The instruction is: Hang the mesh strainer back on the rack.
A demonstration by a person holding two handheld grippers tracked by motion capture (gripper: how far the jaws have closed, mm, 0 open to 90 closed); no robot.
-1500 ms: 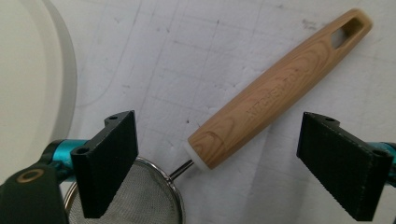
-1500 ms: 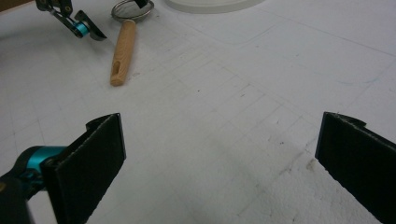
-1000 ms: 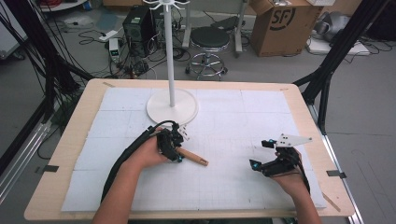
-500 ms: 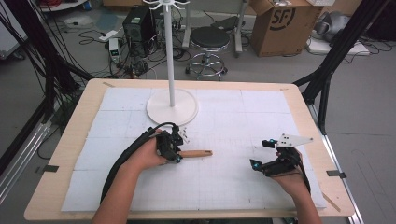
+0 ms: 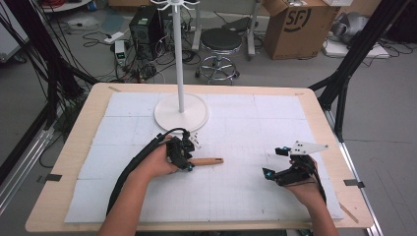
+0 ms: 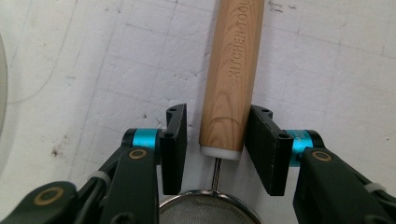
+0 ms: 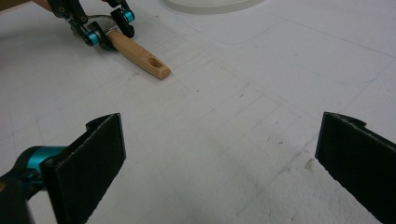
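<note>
A small mesh strainer [image 6: 205, 212] with a light wooden handle [image 5: 206, 161] lies on the white mat, its handle pointing right. My left gripper [image 5: 187, 164] straddles the handle's root, near the mesh. In the left gripper view the handle [image 6: 233, 60] runs up between the two pads of the left gripper [image 6: 215, 109]. The jaws have just been opening: a gap shows at the left pad, and the right pad is at the wood's edge. My right gripper [image 5: 272, 162] rests at the mat's right, wide open and holding nothing [image 7: 219, 135]. From there the handle [image 7: 140, 58] and the left gripper [image 7: 109, 30] lie far off.
A white stand with a round base [image 5: 181, 112] and a tall pole [image 5: 178, 49] sits at the mat's back centre, just behind the left hand. The white gridded mat [image 5: 246, 123] covers most of the wooden table [image 5: 88, 118]. A black cable trails along the left forearm.
The wooden handle swung from pointing down-right to level, pointing right, then stayed there. Both hands kept their places.
</note>
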